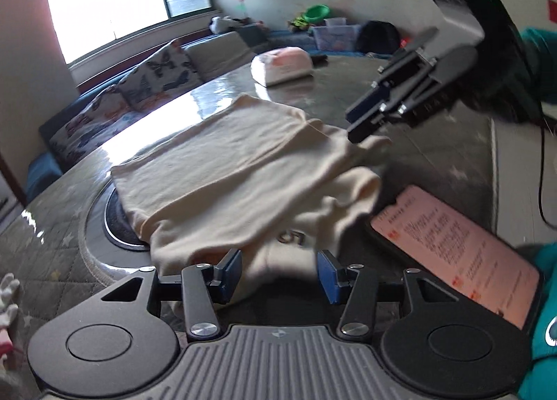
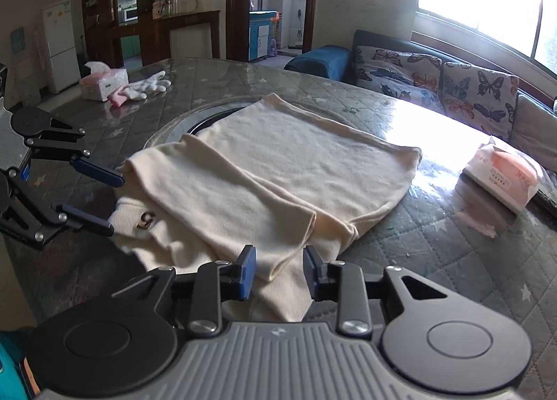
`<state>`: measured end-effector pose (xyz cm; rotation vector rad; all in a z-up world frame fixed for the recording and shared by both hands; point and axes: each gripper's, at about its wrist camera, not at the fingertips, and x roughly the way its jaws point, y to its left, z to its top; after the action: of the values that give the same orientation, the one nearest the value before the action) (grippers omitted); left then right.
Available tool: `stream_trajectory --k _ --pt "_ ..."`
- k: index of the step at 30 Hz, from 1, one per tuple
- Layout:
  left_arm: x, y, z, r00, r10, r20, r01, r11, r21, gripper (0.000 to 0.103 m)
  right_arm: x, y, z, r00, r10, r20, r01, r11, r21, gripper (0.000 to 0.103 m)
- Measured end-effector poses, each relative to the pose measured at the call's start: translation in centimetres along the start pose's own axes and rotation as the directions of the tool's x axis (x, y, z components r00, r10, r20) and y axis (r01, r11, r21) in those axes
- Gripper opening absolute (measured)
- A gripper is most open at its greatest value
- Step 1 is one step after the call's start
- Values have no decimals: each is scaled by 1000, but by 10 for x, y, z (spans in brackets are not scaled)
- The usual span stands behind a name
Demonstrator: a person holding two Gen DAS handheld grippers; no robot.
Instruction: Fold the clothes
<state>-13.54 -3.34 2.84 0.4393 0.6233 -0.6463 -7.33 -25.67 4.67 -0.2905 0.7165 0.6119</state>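
Observation:
A cream garment point(image 1: 226, 163) point(image 2: 278, 156) lies folded flat on the round quilted table point(image 2: 435, 243), with a dark "5" mark point(image 2: 146, 219) on its lower layer. My left gripper point(image 1: 280, 271) point(image 2: 115, 203) is open at the garment's near-left edge, and the cloth reaches in between its blue pads. My right gripper point(image 2: 278, 274) point(image 1: 350, 125) is open too, with its jaws set narrower. A hanging fold of the garment's near corner passes between its fingers. That corner looks blurred in the left wrist view.
A lit phone point(image 1: 452, 254) sits at the right beside a teal sleeve point(image 1: 543, 330). A tissue pack point(image 2: 501, 174) lies at the table's far right. A white glove point(image 2: 149, 85) and a tissue box point(image 2: 101, 81) lie far left. A butterfly-cushioned sofa point(image 2: 452, 87) stands behind.

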Motion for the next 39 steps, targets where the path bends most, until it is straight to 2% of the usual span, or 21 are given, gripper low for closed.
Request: stream_trajectory --k 9,10,11,13,14,17,20,23,24,29,33,36,38,39 --pt "3 -15 0 999 -28 47 22 993 118 51 -3 -1 -6 1000 -3 -21 3 1000 -8 34" --pt "5 -16 0 998 -26 51 19 992 125 44 -3 -1 -7 1000 -3 -25 3 1000 -11 34" --pt "6 -16 1 998 -27 54 20 992 128 32 -3 0 -8 1000 -1 -26 1 1000 -15 34" --pt "8 -14 3 998 -37 60 30 993 114 15 -4 1 -9 1000 3 -29 -3 1000 -23 34" --pt "8 -12 5 997 -38 70 31 994 101 10 -4 1 -9 1000 4 -30 -5 1000 -27 34" --pt "6 -5 12 995 -28 99 21 997 68 5 -5 2 -11 999 12 -32 -13 999 -40 36" --pt "6 7 21 993 -18 120 16 1000 17 3 -8 6 -11 999 25 -22 -26 997 -70 46" --pt "12 22 32 991 -8 132 13 999 -39 2 -8 11 -10 999 49 -14 -50 994 -99 46" --pt "15 26 35 991 -4 134 12 998 -54 2 -8 12 -10 998 58 -12 -59 992 -107 47" --pt "14 30 33 990 -95 102 99 995 -28 5 -7 17 -10 997 70 -11 -71 989 -130 47" --pt "5 14 20 989 -138 62 133 989 71 12 -6 15 -11 997 73 -15 -74 989 -128 48" --pt "1 6 8 988 -148 36 143 983 113 24 -6 16 -10 997 73 -17 -74 989 -129 48" --pt "1 1 3 990 -140 29 134 982 136 45 -6 16 -10 997 72 -18 -74 989 -129 50" --pt "1 -1 0 991 -132 29 126 981 148 46 -6 16 -10 997 72 -18 -74 989 -129 51"
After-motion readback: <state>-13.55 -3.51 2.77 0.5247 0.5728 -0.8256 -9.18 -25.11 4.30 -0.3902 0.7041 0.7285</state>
